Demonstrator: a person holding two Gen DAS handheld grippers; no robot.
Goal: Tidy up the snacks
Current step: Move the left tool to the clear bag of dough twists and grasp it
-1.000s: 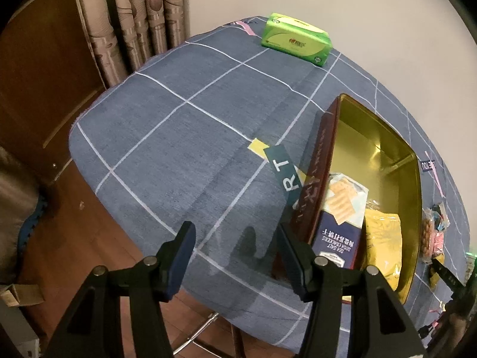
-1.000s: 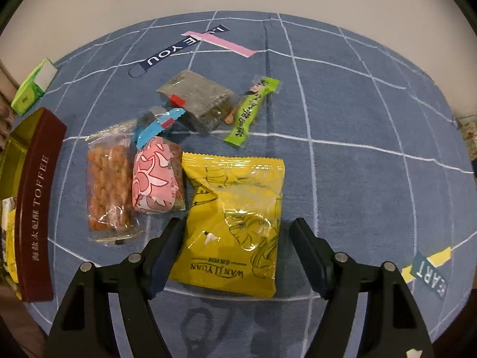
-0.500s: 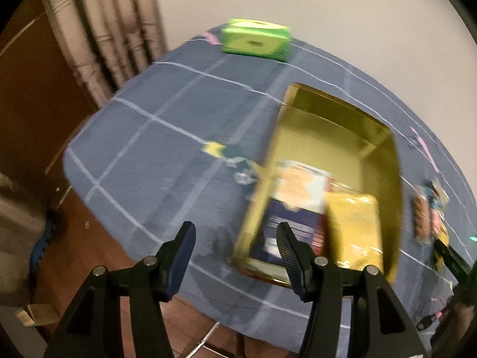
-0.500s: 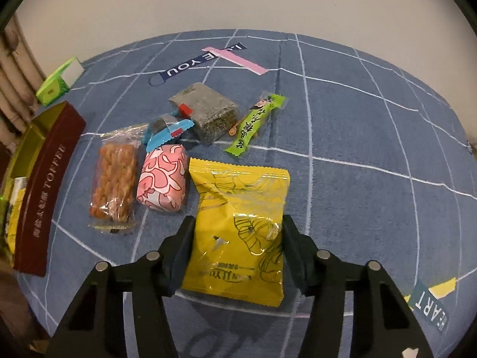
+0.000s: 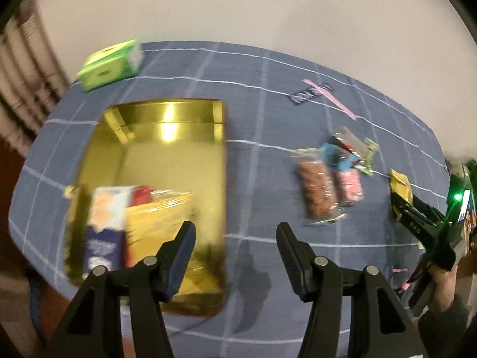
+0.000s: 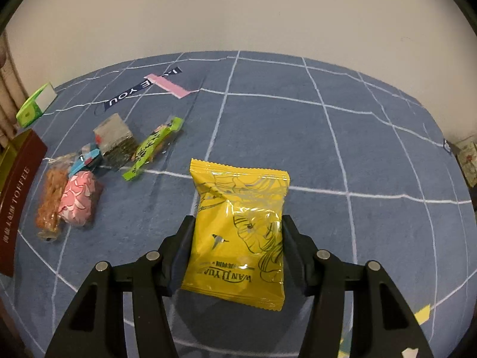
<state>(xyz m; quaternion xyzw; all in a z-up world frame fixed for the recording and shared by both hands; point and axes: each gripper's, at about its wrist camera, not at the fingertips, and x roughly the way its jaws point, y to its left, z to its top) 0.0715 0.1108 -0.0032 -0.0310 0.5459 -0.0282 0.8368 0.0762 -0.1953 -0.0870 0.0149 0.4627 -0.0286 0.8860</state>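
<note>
While my right gripper (image 6: 237, 235) clamps the yellow snack bag (image 6: 238, 226) by its sides, its long axis running straight ahead off the cloth, the gold tin (image 5: 155, 161) lies well to my left. My left gripper (image 5: 235, 238), spread wide and holding nothing, hovers just beside that tin's right wall, so the bag must travel leftward

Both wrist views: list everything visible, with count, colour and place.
tin: one, gold inside, maroon outside, table's left
box: one, blue-white, in tin
yellow packet: one, in right hand-held gripper
twisted snack: one, orange, beside tin
pink packet: one, beside twisted snack
grey packet: one, behind pink packet
green stick: one, right of grey packet
tissue pack: one, green, far-left corner
left hand-held gripper: open
right hand-held gripper: closed on yellow packet
</note>
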